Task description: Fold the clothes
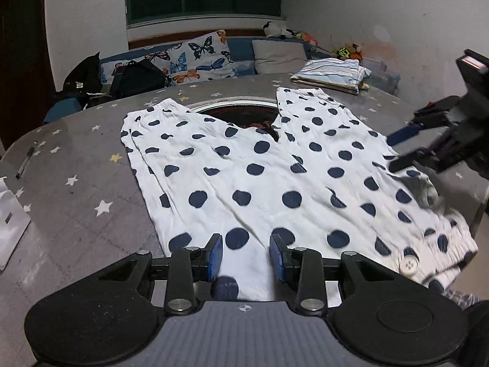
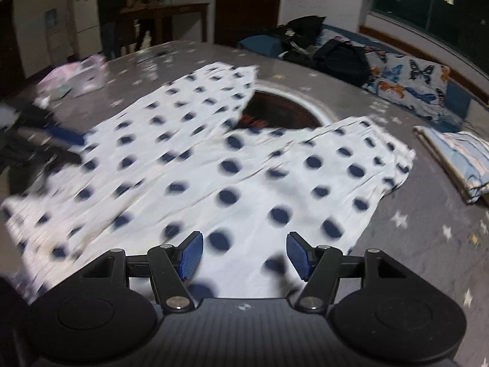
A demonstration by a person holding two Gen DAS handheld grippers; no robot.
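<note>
the big round grey table (image 1: 76,183) with its white stars fills the scene, a dark round inset (image 1: 238,116) sunk in its middle; spread flat across the table lie the polka-dot trousers (image 1: 244,177), white with navy spots, the two legs running to the far side and parting around that inset, the waistband on the near side with a white button (image 1: 409,265) at its right end; beyond the far edge sits a bench with a butterfly-print cushion (image 1: 198,58), a plain grey cushion (image 1: 279,52) to its right and a black bag (image 1: 137,78) to its left; on the far right of the table rests a folded striped garment (image 1: 331,73); in the right wrist view a pale pink bundle (image 2: 82,76) lies on the table's far left, blurred; now the tongs: the left gripper (image 1: 246,253) hovers low over the near edge of the trousers, blue pads spread apart with cloth showing between them, nothing clasped; the right gripper (image 2: 244,255) is likewise parted and empty over the trousers, its picture smeared by motion; from the left wrist it shows at the right edge (image 1: 406,150), over the trousers' right side; a dark pen (image 1: 27,159) lies near the table's left rim.
</note>
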